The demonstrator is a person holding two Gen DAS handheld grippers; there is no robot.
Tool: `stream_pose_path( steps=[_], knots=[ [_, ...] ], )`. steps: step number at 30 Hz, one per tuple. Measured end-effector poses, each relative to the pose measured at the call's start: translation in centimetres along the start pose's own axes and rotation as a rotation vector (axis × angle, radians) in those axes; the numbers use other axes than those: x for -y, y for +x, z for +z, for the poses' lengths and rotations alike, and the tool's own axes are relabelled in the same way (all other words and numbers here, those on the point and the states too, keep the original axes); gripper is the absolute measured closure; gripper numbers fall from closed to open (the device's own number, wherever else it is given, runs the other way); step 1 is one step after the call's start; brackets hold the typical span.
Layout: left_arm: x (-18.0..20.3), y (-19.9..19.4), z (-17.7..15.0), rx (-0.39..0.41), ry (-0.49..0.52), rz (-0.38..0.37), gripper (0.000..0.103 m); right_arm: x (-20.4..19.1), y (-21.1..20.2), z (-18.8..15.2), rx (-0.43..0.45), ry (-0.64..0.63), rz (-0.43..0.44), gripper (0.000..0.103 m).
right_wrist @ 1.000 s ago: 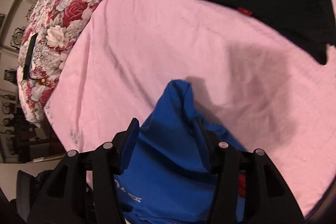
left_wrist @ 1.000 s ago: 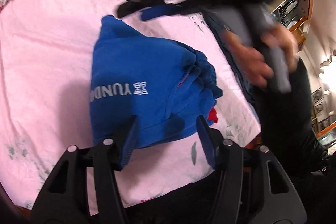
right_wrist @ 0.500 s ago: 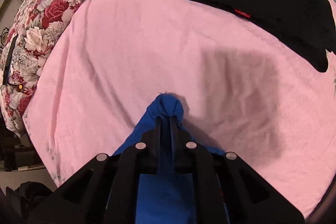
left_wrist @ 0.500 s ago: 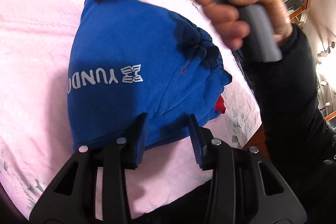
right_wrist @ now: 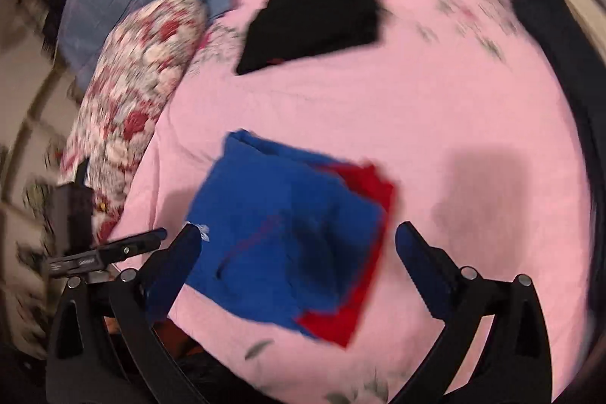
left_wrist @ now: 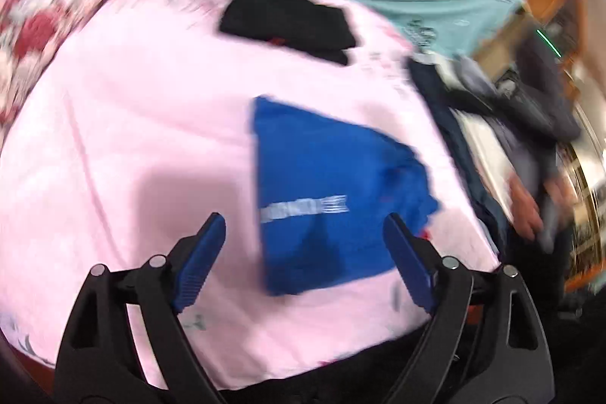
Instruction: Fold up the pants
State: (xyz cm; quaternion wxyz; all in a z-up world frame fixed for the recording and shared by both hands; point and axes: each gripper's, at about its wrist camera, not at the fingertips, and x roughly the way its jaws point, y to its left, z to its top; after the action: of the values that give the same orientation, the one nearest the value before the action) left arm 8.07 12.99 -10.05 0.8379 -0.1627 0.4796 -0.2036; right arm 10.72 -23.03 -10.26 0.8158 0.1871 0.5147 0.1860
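Both the left gripper (left_wrist: 303, 245) and right gripper (right_wrist: 297, 252) were opening with nothing between them, so the folded blue pants (left_wrist: 329, 199) on the bed (left_wrist: 132, 139) were best left undisturbed.

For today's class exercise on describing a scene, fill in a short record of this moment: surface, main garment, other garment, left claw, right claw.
surface: pink bedsheet
main garment: folded blue cloth pants with red lining, lying flat on the sheet
other garment: folded black cloth item, farther back on the sheet, apart from the pants
left claw: jaws opening, nothing gripped
right claw: jaws opening, nothing gripped, above the pants
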Motion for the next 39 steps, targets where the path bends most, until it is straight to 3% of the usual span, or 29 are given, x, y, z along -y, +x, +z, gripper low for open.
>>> stream_pose_path(
  steps=[3,6,15,17,22,24,25,26,28,31,36,39],
  knots=[
    [-2.5,3.2,0.0,-0.103,-0.136,-0.076,0.017,5.5,1.1,-2.8,-0.049,0.243,0.118,0.001],
    [-3.9,5.9,-0.1,-0.175,-0.212,-0.138,0.017,7.2,2.7,-4.2,-0.120,0.345,0.194,0.001],
    [-2.4,9.3,0.7,-0.251,-0.219,-0.252,0.017,4.6,7.1,-2.3,-0.207,0.307,0.301,0.001],
    [-1.9,9.7,0.9,-0.258,-0.204,-0.254,0.017,3.6,8.0,-1.7,-0.208,0.253,0.305,0.001],
    [-1.1,11.3,2.0,-0.287,-0.188,-0.295,0.013,3.8,8.8,-1.2,-0.184,0.267,0.321,0.003],
    [-0.6,11.9,2.3,-0.291,-0.179,-0.298,0.012,3.4,8.3,-1.7,-0.163,0.236,0.241,0.024],
    [-0.3,12.1,2.4,-0.292,-0.171,-0.292,0.013,3.4,8.0,-2.0,-0.148,0.223,0.181,0.045],
    [-0.1,11.9,2.3,-0.289,-0.165,-0.285,0.014,3.4,7.7,-2.4,-0.133,0.220,0.159,0.052],
    [0.4,11.5,1.9,-0.277,-0.123,-0.238,0.048,2.6,6.9,-2.8,-0.104,0.178,0.109,0.056],
    [0.5,10.6,1.7,-0.245,-0.108,-0.207,0.071,0.0,5.6,-2.8,-0.057,0.063,0.013,0.059],
    [2.8,8.7,1.8,-0.165,-0.024,-0.123,0.075,-1.8,3.7,-0.4,-0.025,-0.032,0.006,0.060],
    [3.9,7.2,3.0,-0.117,0.011,-0.115,0.076,-3.3,3.3,5.0,0.002,-0.093,0.027,0.060]
  ],
)
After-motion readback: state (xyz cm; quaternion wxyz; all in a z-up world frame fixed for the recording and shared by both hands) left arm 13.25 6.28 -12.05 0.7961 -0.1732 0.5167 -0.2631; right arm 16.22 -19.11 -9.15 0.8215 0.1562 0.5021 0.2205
